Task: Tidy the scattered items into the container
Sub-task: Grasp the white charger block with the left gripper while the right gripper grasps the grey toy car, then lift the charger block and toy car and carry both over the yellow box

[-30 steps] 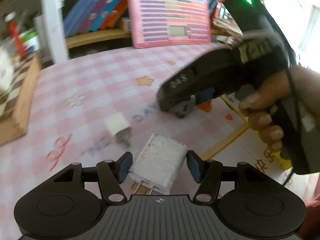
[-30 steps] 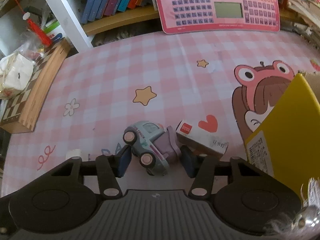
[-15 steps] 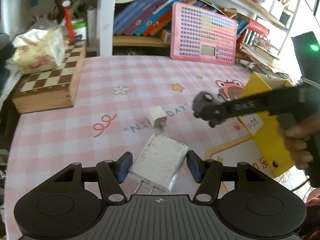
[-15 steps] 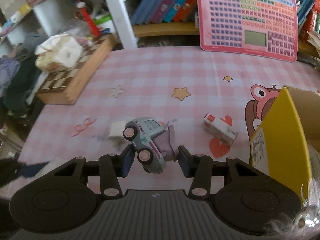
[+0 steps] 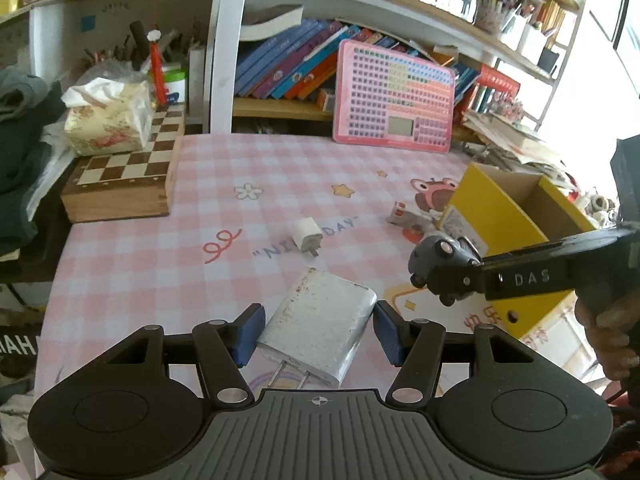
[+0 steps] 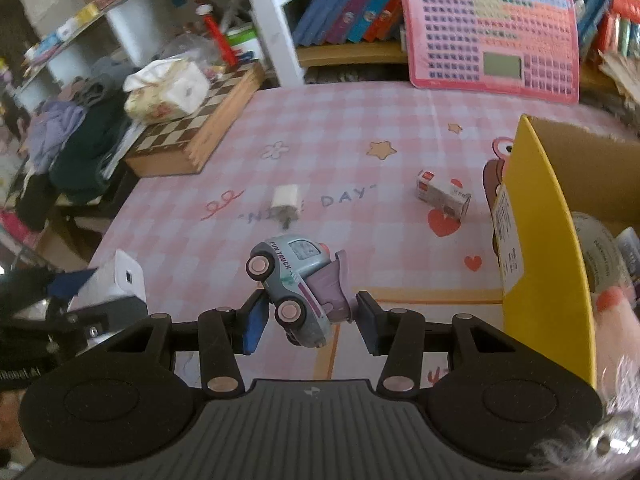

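My left gripper is shut on a large white charger and holds it above the pink checked table. My right gripper is shut on a grey-blue toy truck, also held in the air; it shows in the left wrist view beside the yellow box. The open yellow box stands at the right. A small white charger and a small red-and-white carton lie on the table.
A wooden chessboard box with a tissue pack on it stands at the far left. A pink keyboard toy leans on the bookshelf at the back. The box holds a tape roll.
Both grippers have lifted away from the table with their loads. The right gripper has carried the toy truck toward the yellow box. The view has widened.
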The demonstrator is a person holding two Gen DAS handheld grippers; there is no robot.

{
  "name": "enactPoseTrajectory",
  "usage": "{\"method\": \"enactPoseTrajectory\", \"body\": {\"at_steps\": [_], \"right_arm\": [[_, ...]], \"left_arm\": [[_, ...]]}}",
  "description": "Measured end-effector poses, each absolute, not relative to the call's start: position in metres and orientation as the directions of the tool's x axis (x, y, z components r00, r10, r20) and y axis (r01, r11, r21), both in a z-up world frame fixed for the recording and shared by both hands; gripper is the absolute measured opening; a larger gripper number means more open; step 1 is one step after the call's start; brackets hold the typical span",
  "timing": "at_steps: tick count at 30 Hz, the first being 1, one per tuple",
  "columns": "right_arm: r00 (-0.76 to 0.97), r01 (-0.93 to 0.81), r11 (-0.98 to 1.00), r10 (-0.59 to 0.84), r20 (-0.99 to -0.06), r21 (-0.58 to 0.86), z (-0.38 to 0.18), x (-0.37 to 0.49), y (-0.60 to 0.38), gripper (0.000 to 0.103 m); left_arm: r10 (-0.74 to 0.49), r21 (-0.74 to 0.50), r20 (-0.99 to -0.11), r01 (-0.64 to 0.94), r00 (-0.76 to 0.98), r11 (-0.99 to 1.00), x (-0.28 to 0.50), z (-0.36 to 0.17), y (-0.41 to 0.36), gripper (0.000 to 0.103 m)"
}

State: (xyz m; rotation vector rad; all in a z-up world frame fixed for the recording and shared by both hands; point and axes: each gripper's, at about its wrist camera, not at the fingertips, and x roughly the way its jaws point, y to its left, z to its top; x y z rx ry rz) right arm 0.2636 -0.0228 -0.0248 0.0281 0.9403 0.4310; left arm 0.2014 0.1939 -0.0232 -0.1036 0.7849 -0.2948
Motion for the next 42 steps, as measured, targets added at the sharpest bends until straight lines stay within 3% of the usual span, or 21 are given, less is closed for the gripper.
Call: {"method": "enactPoseTrajectory", "body": {"at_steps": [5,20,42], "right_arm": [[0.577,-0.461,0.886,0.342,-0.741,0.050,-0.013,0.222,-0.011,0.045],[0.533,-0.424,0.892,0.387,-0.753,0.158,-0.010,0.159,-0.016,0.045],[0.637,-0.249,0.959,0.267,-0.723,0.135,-0.005,0.081,-0.056,0.045]], "left_arm": [[-0.305,-0.197,-0.671,0.234,0.676,0.952,0.177,-0.014,0.196,0.059],[-0.356,-0.237,-0.663,0.267,0.659,0.934,0.125,-0.002,0.198,0.059],[-0.465,-0.259,-0.655,0.401,0.596,0.879,0.094,0.002,0.170,0.059]]}}
